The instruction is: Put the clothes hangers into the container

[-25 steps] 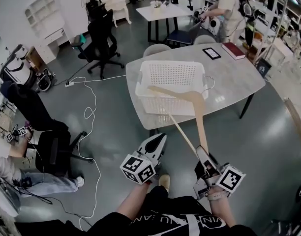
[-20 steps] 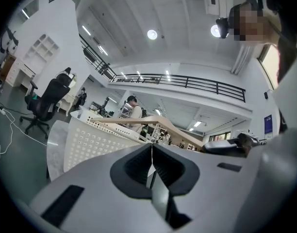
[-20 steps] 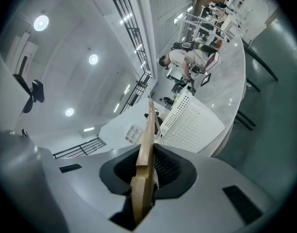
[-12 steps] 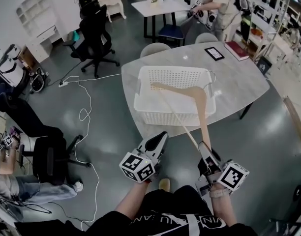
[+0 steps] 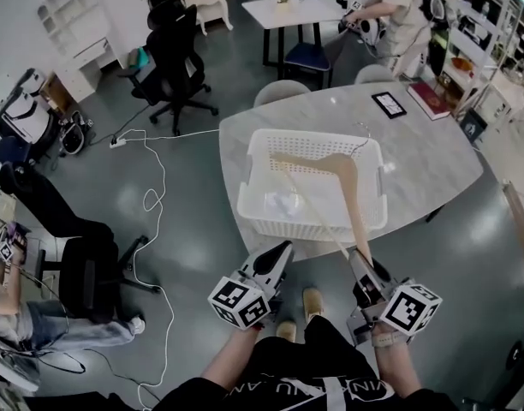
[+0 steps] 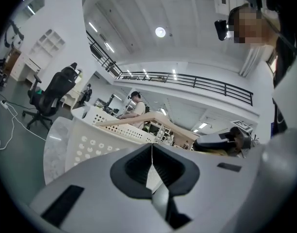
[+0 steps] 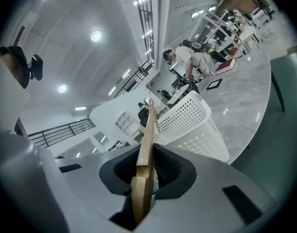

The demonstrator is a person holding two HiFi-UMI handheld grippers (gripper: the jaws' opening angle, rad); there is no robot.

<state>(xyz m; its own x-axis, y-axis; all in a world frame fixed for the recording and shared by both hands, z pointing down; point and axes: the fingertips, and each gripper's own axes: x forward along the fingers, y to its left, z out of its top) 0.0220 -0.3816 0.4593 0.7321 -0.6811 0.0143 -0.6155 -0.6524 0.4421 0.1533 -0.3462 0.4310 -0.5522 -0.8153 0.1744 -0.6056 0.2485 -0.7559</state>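
Note:
A white perforated basket [image 5: 264, 197] stands on the marble table [image 5: 420, 157], near its front edge. My right gripper [image 5: 359, 256] is shut on one arm of a wooden clothes hanger [image 5: 351, 197]; the hanger reaches up and forward over the basket, its metal hook near the far right rim. Seen from the right gripper view, the hanger [image 7: 147, 140] runs edge-on between the jaws, toward the basket [image 7: 187, 118]. My left gripper [image 5: 284, 248] hangs beside it at the table's front edge, shut and holding nothing. The left gripper view has the basket [image 6: 102, 137] and the hanger [image 6: 153, 124] above it.
A tablet [image 5: 389, 104] and a red book [image 5: 430, 99] lie at the table's far right. Something pale and crumpled [image 5: 283, 202] lies in the basket. Two grey chairs [image 5: 281, 92] stand behind the table. A black office chair [image 5: 181, 54] and a white cable [image 5: 159, 174] are at the left.
I have come closer to the table. The hanger in my right gripper has moved forward and now reaches over the basket. Both grippers stay shut.

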